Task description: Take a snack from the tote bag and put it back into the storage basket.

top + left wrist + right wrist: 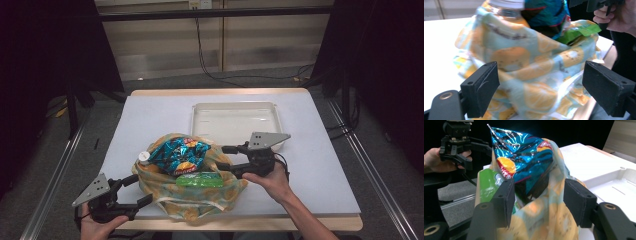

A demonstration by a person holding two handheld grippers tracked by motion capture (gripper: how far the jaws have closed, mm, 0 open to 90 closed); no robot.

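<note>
Black jaws of the left tool (541,92) stand released just off the near end of the orange-print cloth bag (192,192), and the right tool (231,161) is likewise let go at its far side, likely because the stuffed bag now rests on the surface (150,115) near its front edge, below the white tray (235,107). From above, the blue chip packet (177,155), green packet (200,180) and bottle cap (144,156) spill from the bag's mouth; the right gripper view adds the packet standing tall between its parted jaws.
</note>
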